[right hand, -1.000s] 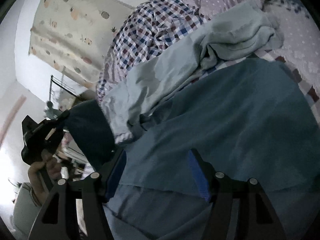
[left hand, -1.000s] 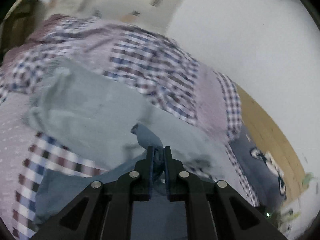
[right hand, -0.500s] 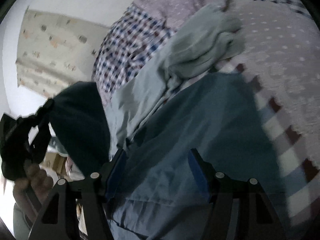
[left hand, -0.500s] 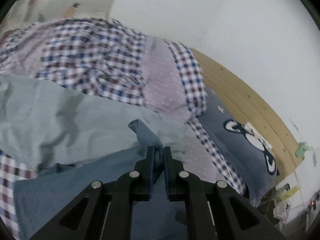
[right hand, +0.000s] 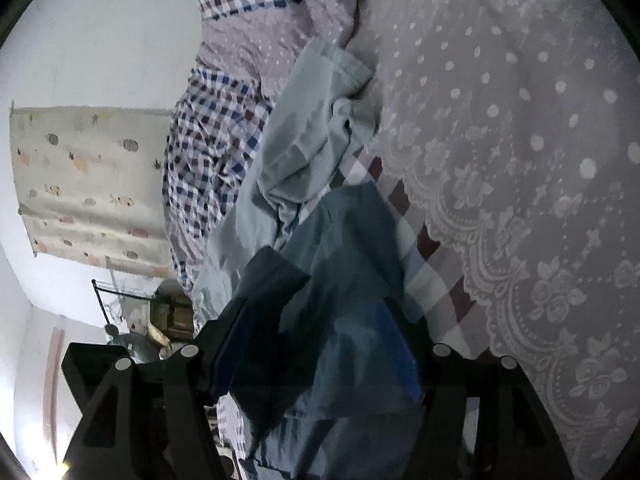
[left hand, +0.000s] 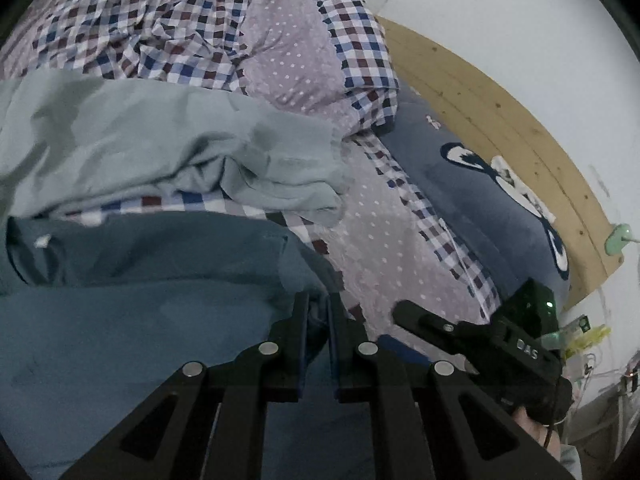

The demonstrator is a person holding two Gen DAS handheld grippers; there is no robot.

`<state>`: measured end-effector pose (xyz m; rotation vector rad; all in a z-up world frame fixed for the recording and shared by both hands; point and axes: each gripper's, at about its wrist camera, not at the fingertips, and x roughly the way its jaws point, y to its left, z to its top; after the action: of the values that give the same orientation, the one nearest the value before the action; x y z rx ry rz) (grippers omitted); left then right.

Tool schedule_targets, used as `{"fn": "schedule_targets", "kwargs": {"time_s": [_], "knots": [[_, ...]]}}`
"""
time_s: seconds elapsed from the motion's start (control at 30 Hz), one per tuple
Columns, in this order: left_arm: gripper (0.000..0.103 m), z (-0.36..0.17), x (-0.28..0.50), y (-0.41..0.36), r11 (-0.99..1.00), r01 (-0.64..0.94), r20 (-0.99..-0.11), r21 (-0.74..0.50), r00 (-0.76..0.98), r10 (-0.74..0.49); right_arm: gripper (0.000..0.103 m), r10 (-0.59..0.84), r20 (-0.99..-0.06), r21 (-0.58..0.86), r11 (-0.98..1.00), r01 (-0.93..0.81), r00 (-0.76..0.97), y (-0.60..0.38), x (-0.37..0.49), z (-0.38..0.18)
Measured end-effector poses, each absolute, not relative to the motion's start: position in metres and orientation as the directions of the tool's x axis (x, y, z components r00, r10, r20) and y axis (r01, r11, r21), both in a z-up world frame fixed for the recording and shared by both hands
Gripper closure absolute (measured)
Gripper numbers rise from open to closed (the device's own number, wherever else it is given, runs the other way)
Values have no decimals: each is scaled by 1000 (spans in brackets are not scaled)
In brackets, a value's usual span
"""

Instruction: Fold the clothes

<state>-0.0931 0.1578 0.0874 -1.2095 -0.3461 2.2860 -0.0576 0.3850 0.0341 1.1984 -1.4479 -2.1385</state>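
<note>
- Since a second ago the left gripper has swung across the bed: the cream patterned curtain it faced earlier is gone from its view, and the wooden headboard and the dark blue pillow with a cartoon face now lie ahead of it and to its right.
- Its jaws are pressed together on a pinch of the dark teal-blue cloth garment, whose edge rises between the fingertips.
- That garment spreads out to the left of this gripper and beneath it, over the bedcover.
- Beyond it, ahead of the left gripper, lies a crumpled pale grey-green garment on the lilac dotted and checked quilt.
- To the right of the left gripper, the right gripper shows as a black body held in a person's hand.
- In the right wrist view, the right gripper has its jaws standing wide apart, with dark teal-blue cloth draped between the fingers; whether the pads press on it cannot be told.
- Ahead of it lies the pale garment; the lace-edged quilt is to its right.
</note>
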Motion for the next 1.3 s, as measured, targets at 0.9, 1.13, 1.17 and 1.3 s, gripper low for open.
{"fn": "schedule_targets", "kwargs": {"time_s": [0.9, 1.13, 1.17, 1.3], "knots": [[21, 99, 18, -191, -832, 102, -566, -545, -778, 274, 34, -537, -593, 726, -679, -109, -601, 373, -54, 54], [21, 85, -55, -220, -890, 46, -670, -454, -677, 306, 34, -498, -580, 722, -680, -124, -644, 367, -56, 56], [21, 85, -70, -219, -897, 30, -682, -442, -660, 314, 34, -490, -583, 718, -685, -127, -648, 366, -57, 56], [21, 70, -122, -221, -889, -26, -736, -458, -550, 395, 34, -493, -584, 703, -705, -96, -645, 353, -66, 54]]}}
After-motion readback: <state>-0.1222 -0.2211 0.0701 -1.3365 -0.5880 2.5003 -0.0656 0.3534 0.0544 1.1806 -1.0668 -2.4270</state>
